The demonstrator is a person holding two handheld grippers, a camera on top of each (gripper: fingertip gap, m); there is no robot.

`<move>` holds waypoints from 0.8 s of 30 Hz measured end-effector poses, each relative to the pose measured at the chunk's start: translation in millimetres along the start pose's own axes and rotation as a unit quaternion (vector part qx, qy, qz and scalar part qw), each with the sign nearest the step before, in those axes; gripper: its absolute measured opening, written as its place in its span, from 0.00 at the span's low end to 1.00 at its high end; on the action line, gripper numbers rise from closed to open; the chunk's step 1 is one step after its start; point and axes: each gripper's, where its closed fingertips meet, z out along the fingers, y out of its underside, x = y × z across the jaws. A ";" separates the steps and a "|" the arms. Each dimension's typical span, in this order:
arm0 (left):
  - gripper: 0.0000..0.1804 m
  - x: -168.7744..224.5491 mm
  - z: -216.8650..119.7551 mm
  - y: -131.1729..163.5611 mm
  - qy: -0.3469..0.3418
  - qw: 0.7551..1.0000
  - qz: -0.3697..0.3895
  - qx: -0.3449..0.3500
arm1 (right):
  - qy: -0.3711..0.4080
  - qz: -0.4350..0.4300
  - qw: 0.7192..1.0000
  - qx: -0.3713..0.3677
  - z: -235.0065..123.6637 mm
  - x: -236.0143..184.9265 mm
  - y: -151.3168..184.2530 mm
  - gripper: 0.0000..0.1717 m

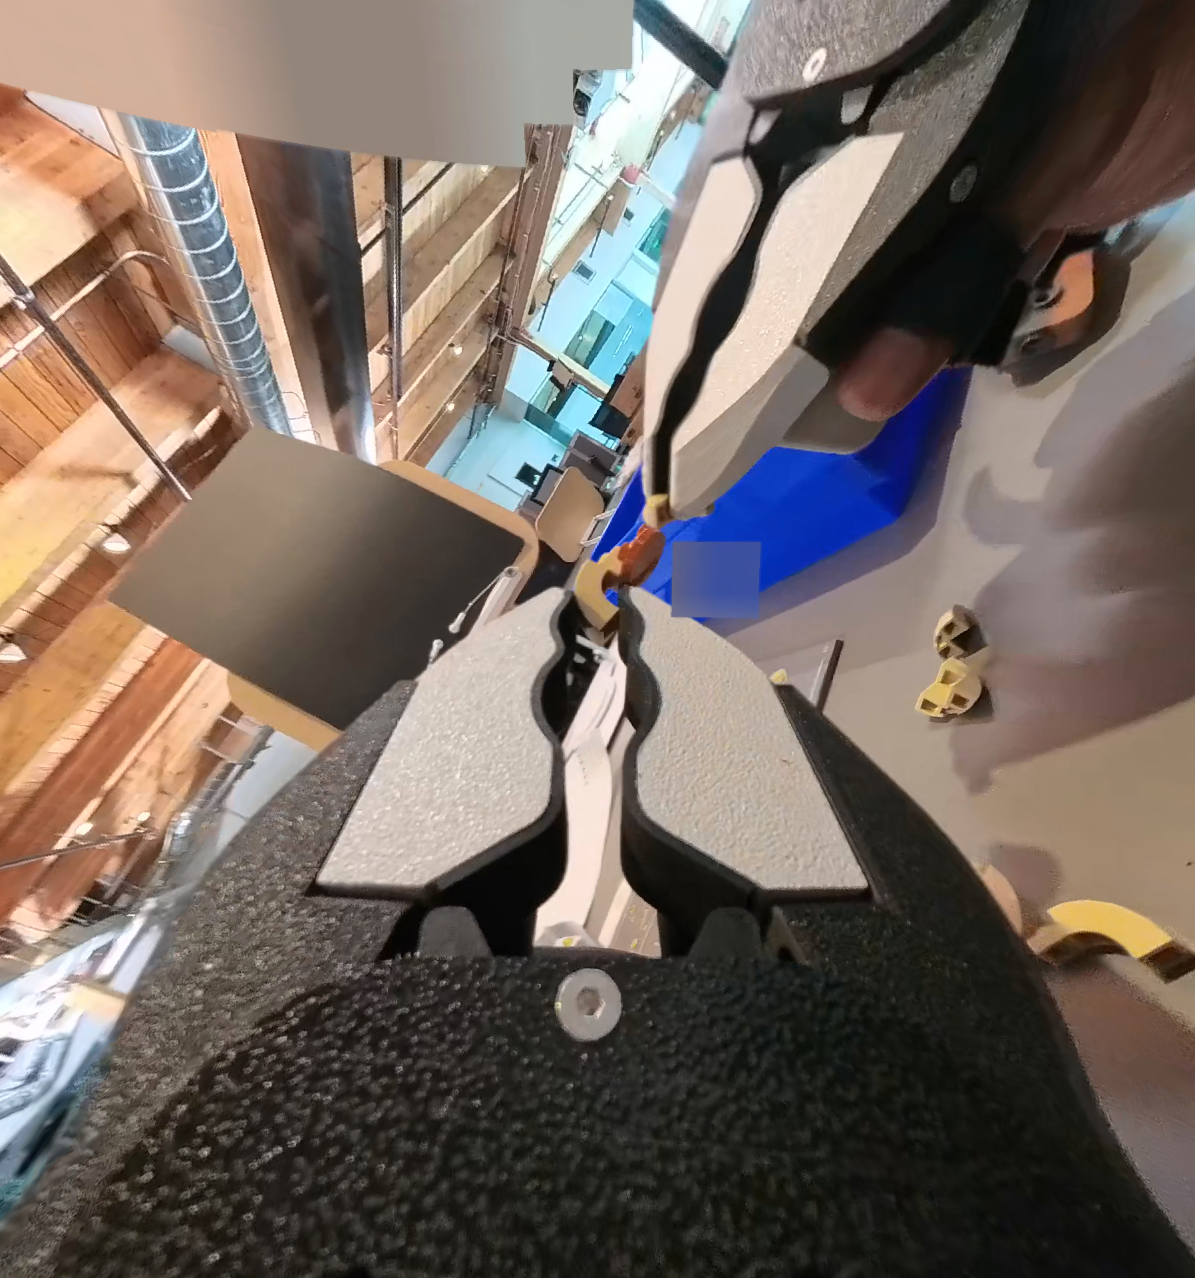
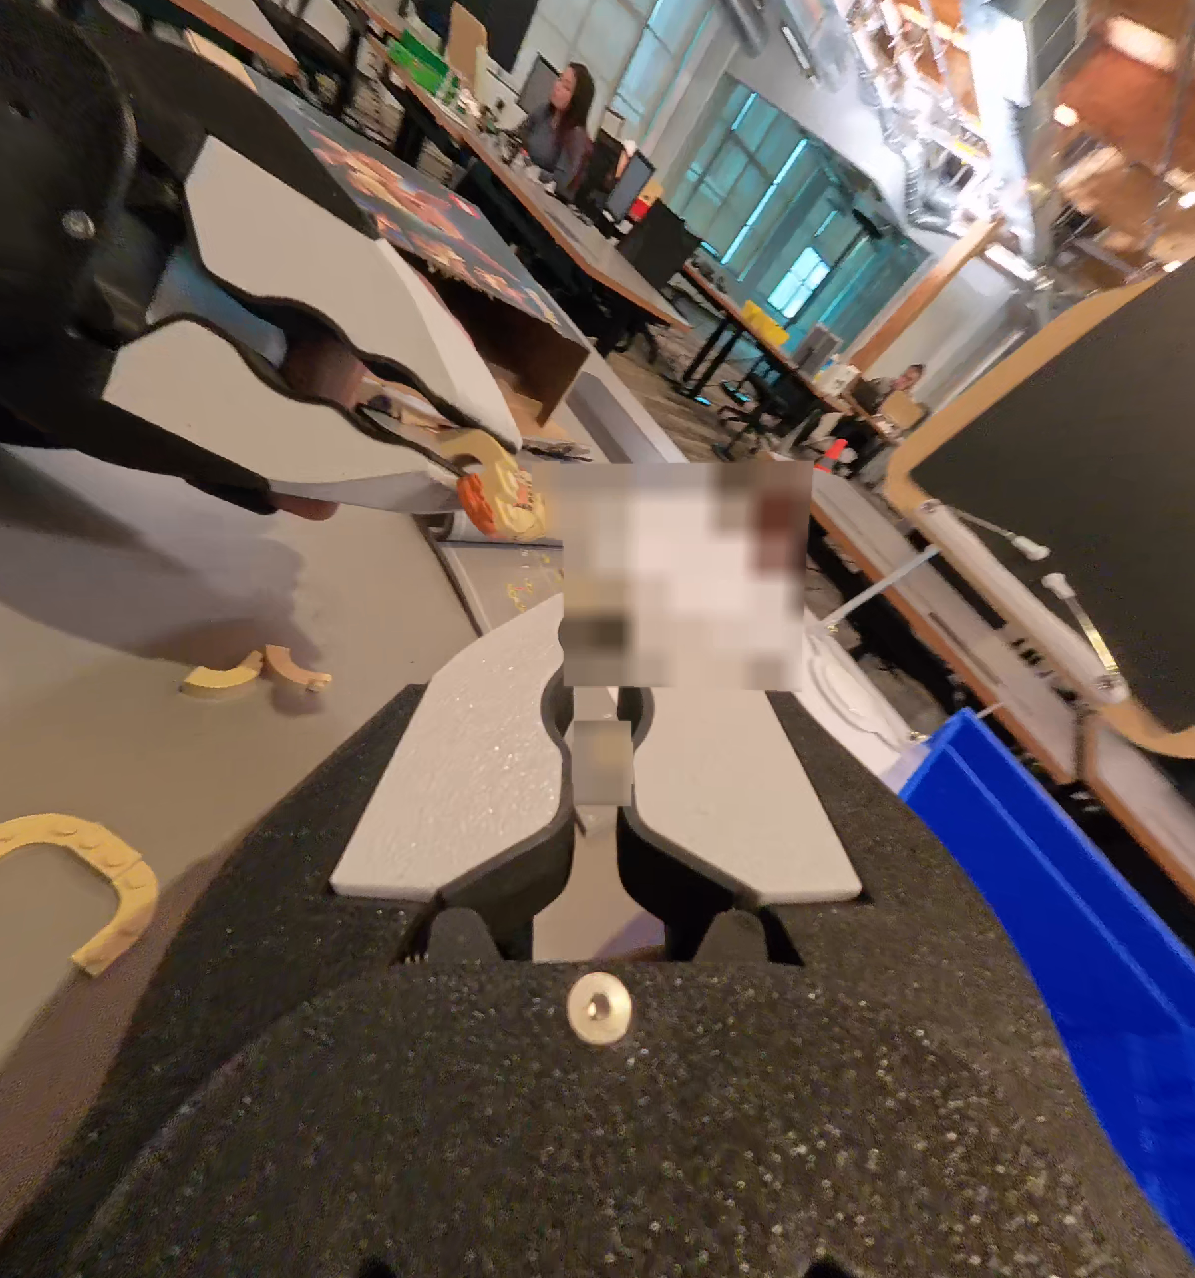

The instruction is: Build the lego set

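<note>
We are holding a tan curved plastic brick (image 1: 596, 596) with an orange round piece (image 1: 642, 551) on it, pinched tight in our left gripper (image 1: 598, 608). Our right gripper (image 1: 664, 508) is nipping a tiny tan piece (image 1: 658, 510) just above. More tan curved bricks (image 2: 249, 674) are lying on the grey worktop (image 2: 166, 747), near the blue bin (image 1: 809, 512) at its edge.

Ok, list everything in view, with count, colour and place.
Curved brick: one, tan, held in left gripper's tips.
Orange piece: one, fixed to curved brick's far end.
Small stud: one, tan, pinched in right gripper's tips.
Corner bricks: two, cream, on table.
Arch bricks: two, tan, on table.
U-shaped plate: one, tan, near table edge.
Bin: one, blue.
Table: one, grey.
Left gripper: shut on curved brick.
Right gripper: shut on stud.
</note>
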 end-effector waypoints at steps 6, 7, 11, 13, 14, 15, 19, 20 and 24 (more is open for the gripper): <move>0.06 -0.5 -0.2 -4.6 -0.017 0.999 0.038 -0.008 | 0.052 -0.075 0.996 -0.007 -0.4 -7.1 -12.0 0.04; 0.06 -1.1 -0.4 -4.9 -0.020 0.999 0.041 -0.009 | 0.057 -0.082 0.995 -0.010 -0.2 -8.0 -13.1 0.04; 0.06 -2.4 -1.1 -6.9 -0.026 0.998 0.048 -0.009 | 0.074 -0.093 0.993 -0.012 -0.3 -7.8 -16.8 0.04; 0.06 -2.2 -1.1 -8.0 -0.028 0.998 0.054 -0.009 | 0.085 -0.097 0.992 -0.013 -0.6 -6.5 -17.6 0.04; 0.06 -1.8 -1.0 -8.5 -0.028 0.998 0.057 -0.009 | 0.085 -0.099 0.991 -0.012 -0.3 -7.4 -18.1 0.04; 0.06 -1.6 -1.1 -9.0 -0.029 0.998 0.059 -0.009 | 0.085 -0.101 0.991 -0.012 -0.1 -8.3 -18.7 0.04; 0.06 -2.2 -1.5 -10.7 -0.035 0.997 0.068 -0.010 | 0.099 -0.118 0.988 -0.011 -0.4 -9.5 -21.8 0.04; 0.06 -2.9 -1.7 -11.1 -0.038 0.997 0.069 -0.010 | 0.103 -0.121 0.987 -0.010 -0.6 -9.4 -22.7 0.04; 0.06 -5.7 -2.5 -12.1 -0.048 0.996 0.071 -0.012 | 0.117 -0.144 0.983 -0.008 -1.4 -9.6 -25.6 0.04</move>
